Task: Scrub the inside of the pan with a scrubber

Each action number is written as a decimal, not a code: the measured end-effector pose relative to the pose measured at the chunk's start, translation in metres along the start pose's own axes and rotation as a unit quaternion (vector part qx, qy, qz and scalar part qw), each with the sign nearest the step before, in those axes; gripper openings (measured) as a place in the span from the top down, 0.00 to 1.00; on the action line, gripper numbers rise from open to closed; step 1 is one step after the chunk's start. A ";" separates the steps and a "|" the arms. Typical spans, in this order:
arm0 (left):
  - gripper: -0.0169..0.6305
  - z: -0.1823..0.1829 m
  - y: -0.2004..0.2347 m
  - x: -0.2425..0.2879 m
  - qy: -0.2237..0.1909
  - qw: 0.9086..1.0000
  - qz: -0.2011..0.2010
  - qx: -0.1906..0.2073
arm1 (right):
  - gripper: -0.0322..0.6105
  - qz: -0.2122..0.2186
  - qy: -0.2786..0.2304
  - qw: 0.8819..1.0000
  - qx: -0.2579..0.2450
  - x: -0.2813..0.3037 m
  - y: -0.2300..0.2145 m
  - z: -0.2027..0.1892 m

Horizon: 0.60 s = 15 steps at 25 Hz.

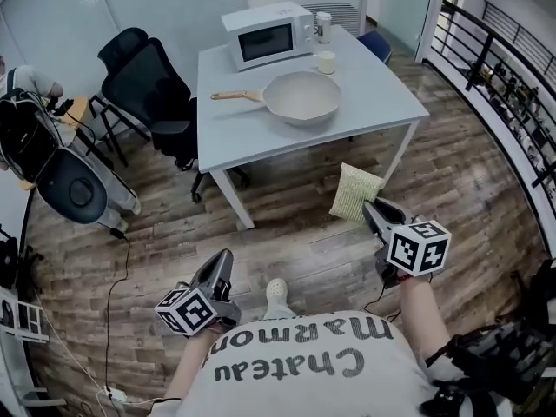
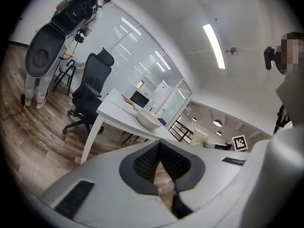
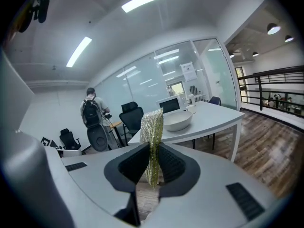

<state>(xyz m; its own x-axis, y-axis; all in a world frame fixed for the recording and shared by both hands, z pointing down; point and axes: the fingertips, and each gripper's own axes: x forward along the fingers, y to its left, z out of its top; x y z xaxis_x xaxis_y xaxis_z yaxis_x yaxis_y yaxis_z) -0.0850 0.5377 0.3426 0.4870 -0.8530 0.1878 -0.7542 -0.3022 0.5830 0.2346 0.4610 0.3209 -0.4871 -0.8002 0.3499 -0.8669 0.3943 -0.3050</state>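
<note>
Right gripper clamped on scrubber; pad upright, free end forward for scrubbing. Left gripper fully closed, empty, likely reserved to steady handle. Pan on table, well apart from both.

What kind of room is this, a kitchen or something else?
Most likely an office rather than a kitchen: black swivel chairs beside a white table, glass partition walls, and a microwave on the table, break-room style.

A microwave and cup stand on the white table beside office chairs.
</note>
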 end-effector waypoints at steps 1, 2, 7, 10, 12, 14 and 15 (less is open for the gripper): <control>0.97 0.012 0.008 0.013 0.002 1.000 -0.004 0.002 | 0.86 -0.005 0.001 1.000 0.001 0.012 -0.001 0.006; 0.97 0.025 0.016 0.027 0.005 1.000 -0.007 0.006 | 0.86 -0.011 0.001 1.000 0.001 0.024 -0.003 0.012; 0.97 0.086 0.059 0.089 0.016 1.000 -0.010 0.015 | 0.86 -0.039 0.001 0.999 0.008 0.079 -0.010 0.043; 0.97 0.115 0.074 0.119 0.019 0.999 -0.022 0.027 | 0.86 -0.052 -0.005 0.999 0.016 0.109 -0.017 0.062; 0.97 0.128 0.083 0.136 0.027 0.998 -0.036 0.032 | 0.86 -0.058 -0.011 0.998 0.018 0.128 -0.019 0.073; 0.97 0.139 0.091 0.151 0.033 0.997 -0.053 0.038 | 0.86 -0.063 -0.017 0.998 0.016 0.145 -0.018 0.083; 0.97 0.145 0.094 0.160 0.035 0.997 -0.061 0.043 | 0.86 -0.067 -0.021 0.997 0.013 0.152 -0.018 0.089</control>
<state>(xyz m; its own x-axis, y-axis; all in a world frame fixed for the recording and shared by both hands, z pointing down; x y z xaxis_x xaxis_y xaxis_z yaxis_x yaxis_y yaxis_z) -0.1418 0.3115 0.3130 0.6052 -0.7762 0.1765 -0.7206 -0.4399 0.5359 0.1861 0.2923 0.3009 -0.3616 -0.8633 0.3521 -0.9207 0.2712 -0.2806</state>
